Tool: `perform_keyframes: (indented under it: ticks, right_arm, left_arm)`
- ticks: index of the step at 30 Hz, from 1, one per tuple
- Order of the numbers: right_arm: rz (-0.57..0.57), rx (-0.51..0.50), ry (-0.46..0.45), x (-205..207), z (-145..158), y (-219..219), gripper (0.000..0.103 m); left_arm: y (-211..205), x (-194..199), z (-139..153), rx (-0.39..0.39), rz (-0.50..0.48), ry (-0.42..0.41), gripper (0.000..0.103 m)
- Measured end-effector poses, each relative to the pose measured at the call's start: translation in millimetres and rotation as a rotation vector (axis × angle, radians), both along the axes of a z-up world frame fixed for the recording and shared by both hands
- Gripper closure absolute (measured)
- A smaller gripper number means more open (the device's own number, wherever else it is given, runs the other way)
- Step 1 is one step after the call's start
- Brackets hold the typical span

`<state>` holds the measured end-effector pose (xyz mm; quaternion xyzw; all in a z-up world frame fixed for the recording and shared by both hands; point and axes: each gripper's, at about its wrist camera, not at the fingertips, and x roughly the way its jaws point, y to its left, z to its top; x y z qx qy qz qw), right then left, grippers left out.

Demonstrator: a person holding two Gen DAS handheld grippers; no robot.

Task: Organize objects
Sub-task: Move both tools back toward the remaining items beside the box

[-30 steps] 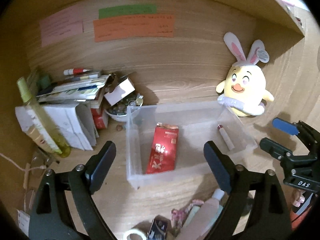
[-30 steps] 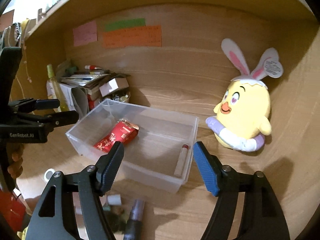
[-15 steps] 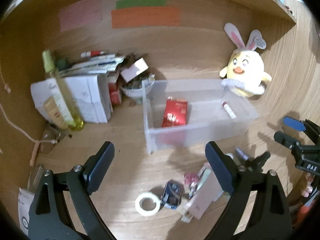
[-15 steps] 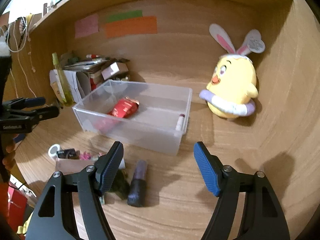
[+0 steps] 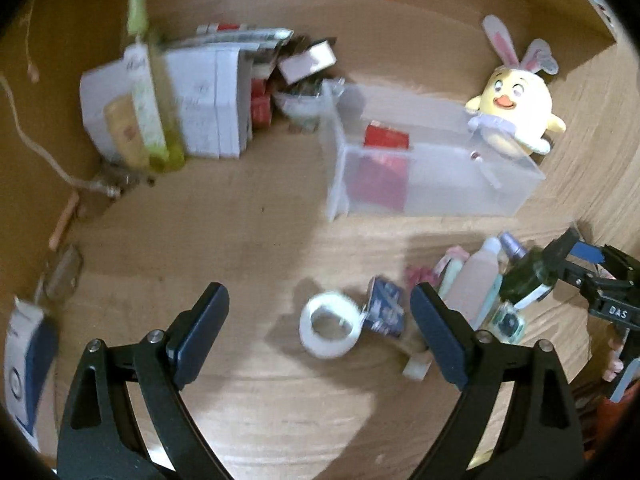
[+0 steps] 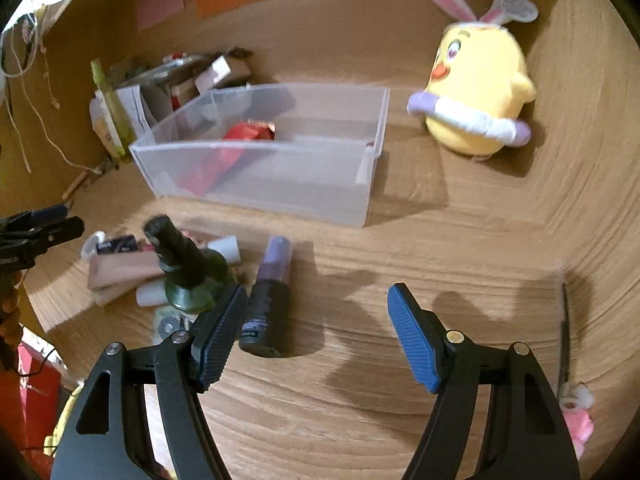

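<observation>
Our left gripper (image 5: 320,320) hangs with jaws spread wide and nothing between the pads, and just beyond them lies the roll of white tape (image 5: 330,330), with a small dark blue packet (image 5: 385,312) touching its right side. Our right gripper (image 6: 316,332) is also spread and empty; its left pad sits right beside the dark purple bottle (image 6: 266,300). A second ago both cameras looked mostly into the clear plastic bin (image 6: 260,178); now both have dropped toward the loose pile on the near side of the bin, so we judge the next pick is being lined up, not a drop-off. The bin, further back on the wooden desk (image 6: 400,280), already holds a red packet (image 6: 236,148) and a slim tube at its right end. The purple bottle lies on its side, long axis running near to far, pale cap pointing toward the bin. A dark green bottle (image 6: 188,268) stands upright just left of it.
</observation>
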<state>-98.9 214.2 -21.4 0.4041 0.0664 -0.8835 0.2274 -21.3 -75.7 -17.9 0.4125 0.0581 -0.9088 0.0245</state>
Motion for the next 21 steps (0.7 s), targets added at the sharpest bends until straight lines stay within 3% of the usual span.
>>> perform_keyframes:
  ticks: [6, 13, 17, 21]
  right_arm:
    - [0.012, -0.009, -0.032, -3, -7, -3, 0.033]
    - [0.017, 0.018, -0.045, -7, -13, -15, 0.034]
    - [0.019, 0.031, -0.045, -11, -14, -19, 0.044]
    - [0.018, 0.045, -0.054, -17, -17, -24, 0.056]
  left_arm:
    - [-2, 12, -13, -0.024, 0.003, -0.024, 0.01]
    - [-10, 11, -30, 0.01, 0.01, -0.063, 0.012]
    - [-13, 9, -37, 0.026, 0.013, -0.079, 0.026]
    - [-10, 5, -37, 0.031, 0.01, -0.073, 0.031]
